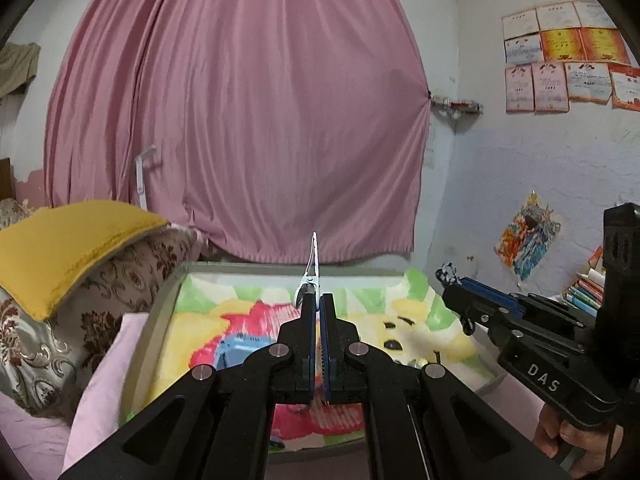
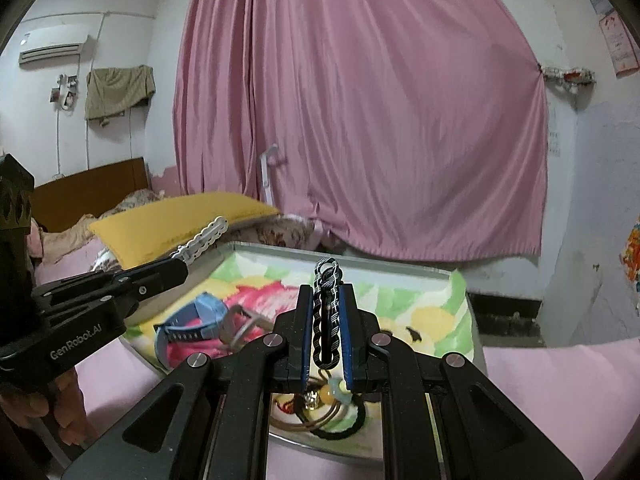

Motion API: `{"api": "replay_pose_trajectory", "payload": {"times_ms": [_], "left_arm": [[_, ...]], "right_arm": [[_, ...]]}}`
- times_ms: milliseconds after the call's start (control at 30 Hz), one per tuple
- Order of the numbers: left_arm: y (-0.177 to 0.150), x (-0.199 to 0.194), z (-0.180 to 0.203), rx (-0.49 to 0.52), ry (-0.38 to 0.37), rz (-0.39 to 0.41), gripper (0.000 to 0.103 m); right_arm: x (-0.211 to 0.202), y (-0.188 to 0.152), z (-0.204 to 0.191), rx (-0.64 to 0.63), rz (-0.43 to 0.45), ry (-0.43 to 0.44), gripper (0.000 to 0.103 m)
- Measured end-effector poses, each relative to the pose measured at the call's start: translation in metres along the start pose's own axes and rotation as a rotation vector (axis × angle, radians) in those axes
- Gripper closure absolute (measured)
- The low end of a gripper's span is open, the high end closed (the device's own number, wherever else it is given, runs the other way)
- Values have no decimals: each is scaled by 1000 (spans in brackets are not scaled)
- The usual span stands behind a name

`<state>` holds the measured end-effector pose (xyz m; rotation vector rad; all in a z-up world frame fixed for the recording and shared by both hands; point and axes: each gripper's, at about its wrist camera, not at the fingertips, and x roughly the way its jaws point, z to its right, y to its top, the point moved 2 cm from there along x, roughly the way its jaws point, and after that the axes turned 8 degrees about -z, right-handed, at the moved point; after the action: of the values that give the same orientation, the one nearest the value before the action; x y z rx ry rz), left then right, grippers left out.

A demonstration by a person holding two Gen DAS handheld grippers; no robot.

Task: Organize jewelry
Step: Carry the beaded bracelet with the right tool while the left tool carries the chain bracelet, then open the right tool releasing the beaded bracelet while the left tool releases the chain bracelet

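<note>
Left gripper (image 1: 318,308) fingers clamp a white link-chain bracelet (image 1: 311,268) standing upright; right gripper (image 2: 328,300) fingers clamp a black-and-white braided cord bracelet (image 2: 327,312), looped at top

curtain (image 1: 240,112): pink, pleated, covers the back wall
pillow (image 1: 68,248): yellow, on a brown floral cushion (image 1: 100,312), at the bed's left edge
certificates (image 1: 560,56): rows on the right wall
drawing (image 1: 528,240): colourful, low on the right wall
books (image 1: 586,288): stacked, far right
air conditioner (image 2: 54,46): upper left wall
headboard (image 2: 88,188): brown wood, left
</note>
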<state>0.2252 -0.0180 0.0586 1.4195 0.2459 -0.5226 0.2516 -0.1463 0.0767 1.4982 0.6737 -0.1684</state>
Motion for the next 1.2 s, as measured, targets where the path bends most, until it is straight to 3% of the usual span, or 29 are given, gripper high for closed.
{"api": "replay_pose_trajectory", "payload": {"times_ms": [533, 867, 1200], "left_arm": [[-17, 34, -12, -61, -17, -241, 101], [-23, 44, -12, -70, -24, -309, 101], [-25, 49, -15, -93, -40, -341, 101]], "right_arm": [[44, -23, 22, 106, -218, 61, 92], [67, -33, 25, 141, -331, 100, 92], [71, -36, 24, 140, -338, 101, 92]]}}
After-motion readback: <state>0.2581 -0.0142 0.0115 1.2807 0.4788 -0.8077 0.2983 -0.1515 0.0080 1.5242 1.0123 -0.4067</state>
